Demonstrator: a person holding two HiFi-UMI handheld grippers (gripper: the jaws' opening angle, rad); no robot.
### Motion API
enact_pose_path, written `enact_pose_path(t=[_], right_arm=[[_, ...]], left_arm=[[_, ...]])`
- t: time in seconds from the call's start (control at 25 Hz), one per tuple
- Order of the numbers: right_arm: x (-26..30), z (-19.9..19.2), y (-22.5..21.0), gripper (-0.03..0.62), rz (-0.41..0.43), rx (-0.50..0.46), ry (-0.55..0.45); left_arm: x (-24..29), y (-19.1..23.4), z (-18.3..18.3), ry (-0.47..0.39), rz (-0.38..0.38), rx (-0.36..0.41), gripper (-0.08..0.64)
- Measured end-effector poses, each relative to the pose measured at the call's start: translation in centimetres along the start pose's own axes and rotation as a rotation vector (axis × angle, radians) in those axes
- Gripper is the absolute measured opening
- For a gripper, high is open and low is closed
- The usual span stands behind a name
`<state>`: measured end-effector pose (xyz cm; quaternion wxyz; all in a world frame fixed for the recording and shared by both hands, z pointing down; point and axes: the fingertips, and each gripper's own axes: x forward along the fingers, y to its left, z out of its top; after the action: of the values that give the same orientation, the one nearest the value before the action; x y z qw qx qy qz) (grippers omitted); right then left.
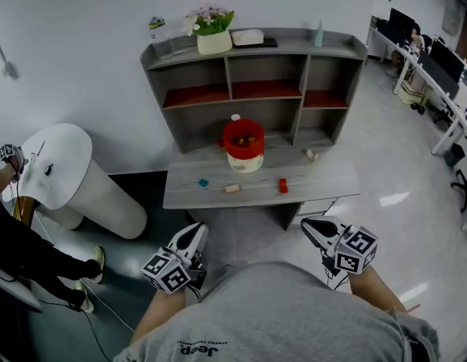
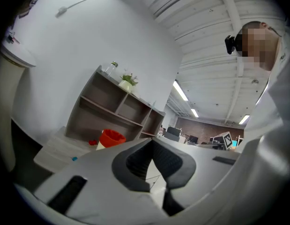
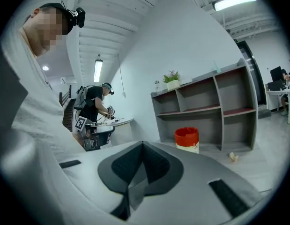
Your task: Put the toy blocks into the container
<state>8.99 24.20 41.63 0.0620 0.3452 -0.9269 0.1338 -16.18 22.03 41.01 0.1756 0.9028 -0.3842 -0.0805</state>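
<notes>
Toy blocks, blue, tan and red chunks, being displayed on the grey wood-grain tabletop, before the round red container, left gripper and right gripper jaws being held clenched, empty

White wall, grey shelf unit with red-lined middle shelves against it, potted flowers on top, low grey bench in front, glossy pale floor, white round table at left, desks with monitors at right, ceiling strip lights
</notes>
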Motion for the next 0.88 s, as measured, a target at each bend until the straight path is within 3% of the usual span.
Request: enact_pose_path(t=[0.2,0.4,0.72,0.88], right_arm=[[10.1,4.3,0.8,0.021,-0.001,-0.032,-0.016],[16.5,6.4,0.3,0.021,-0.019,-0.042,0.001],[21.0,6.3,-4.5,0.021,-0.029,-0.012,0.051],[22.1,7.0,-8.7,0.021,0.010,0.000,0.040]], left_arm=[[0.9,8.6,4.9,0.028,-0.051,0.057,0.017],[2.2,15.0,6.9,0.049,-0.073,0.055,0.017],[6.3,19.3,4.8,0.106,-0.073,-0.005,0.017],[9.8,20.0,4.2,0.130,-0.045,0.022,0.017]])
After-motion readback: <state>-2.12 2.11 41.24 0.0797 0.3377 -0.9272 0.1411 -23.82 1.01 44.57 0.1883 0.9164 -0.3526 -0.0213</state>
